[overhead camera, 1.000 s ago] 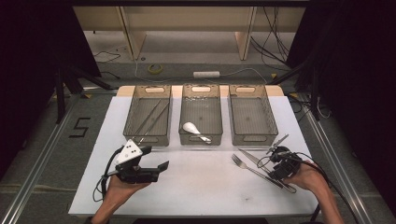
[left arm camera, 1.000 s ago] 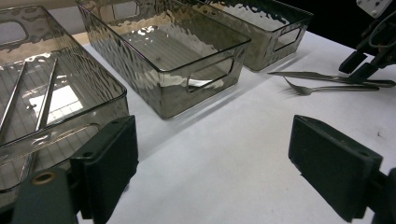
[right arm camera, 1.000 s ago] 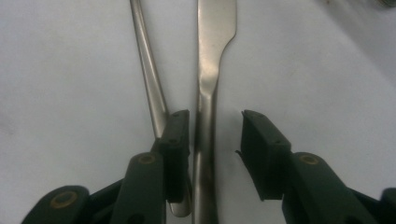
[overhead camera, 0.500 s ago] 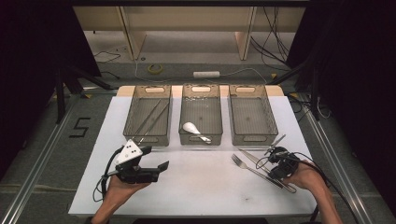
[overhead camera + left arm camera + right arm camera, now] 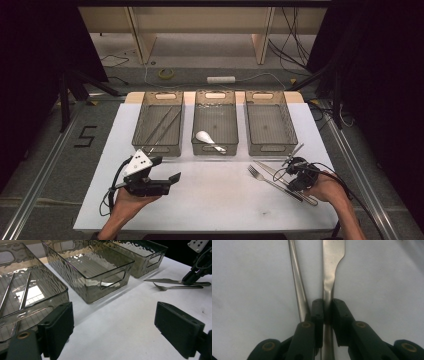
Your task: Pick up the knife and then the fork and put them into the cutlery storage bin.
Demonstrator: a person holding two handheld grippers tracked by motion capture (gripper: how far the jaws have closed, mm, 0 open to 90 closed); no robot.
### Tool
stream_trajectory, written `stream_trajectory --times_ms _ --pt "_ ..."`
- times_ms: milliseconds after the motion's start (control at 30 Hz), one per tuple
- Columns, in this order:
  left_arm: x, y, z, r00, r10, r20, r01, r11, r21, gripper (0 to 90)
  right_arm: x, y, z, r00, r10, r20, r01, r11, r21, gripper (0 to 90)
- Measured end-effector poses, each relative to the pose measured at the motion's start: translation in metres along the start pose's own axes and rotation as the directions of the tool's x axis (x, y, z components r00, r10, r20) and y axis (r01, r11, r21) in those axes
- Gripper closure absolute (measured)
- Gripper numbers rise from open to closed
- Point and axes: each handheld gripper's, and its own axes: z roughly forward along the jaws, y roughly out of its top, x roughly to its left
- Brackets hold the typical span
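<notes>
While the left tool [image 5: 162, 181] hangs idle over the near-left counter [image 5: 215, 210], jaws spread wide with nothing between them, the right tool [image 5: 291, 172] is down on the near-right counter, working the cutlery. Its jaws have just been closing and now pinch the knife [image 5: 329, 287] at the narrow neck where handle meets blade; the right gripper view shows both pads pressed against the metal. Knife's long axis runs straight ahead along the jaws in that view, blade away from the tool, handle back under it. Fork [image 5: 265, 177] lies just beside the knife on the left tool's side, roughly parallel, its handle touching or nearly touching the outside of one pad: risk of dragging it along. Right hand clearly nearer; left well apart. Farther off, three clear bins in a row: left bin [image 5: 159, 120] with thin metal rods, middle bin [image 5: 216, 117] with a white spoon [image 5: 206, 137], right bin [image 5: 267, 120] bare and nearest the knife, probably the destination, reached by lifting forward.
</notes>
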Motion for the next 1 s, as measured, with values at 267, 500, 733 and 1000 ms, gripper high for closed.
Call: stream_trajectory --times_ms 267,500,733,1000 --pt "0.000 0.000 0.000 1.0000 0.002 0.000 -0.002 1.0000 0.001 15.3 0.005 -0.001 -0.011 0.9992 -0.039 0.005 0.039 0.998 -0.039 80.7" --pt "0.000 0.000 -0.001 1.0000 0.000 -0.003 0.000 1.0000 -0.003 15.3 0.007 -0.004 -0.031 0.9987 -0.043 -0.027 0.039 0.991 -0.128 80.7" --pt "0.001 0.000 0.000 1.0000 -0.005 -0.001 0.005 1.0000 -0.007 15.3 -0.001 -0.001 -0.056 0.9983 -0.039 -0.044 0.027 0.971 -0.238 80.7" --pt "0.001 0.000 0.000 1.0000 -0.010 0.001 0.010 0.9999 -0.009 15.3 -0.020 0.019 -0.068 0.9983 0.023 -0.054 -0.040 0.938 -0.345 80.6"
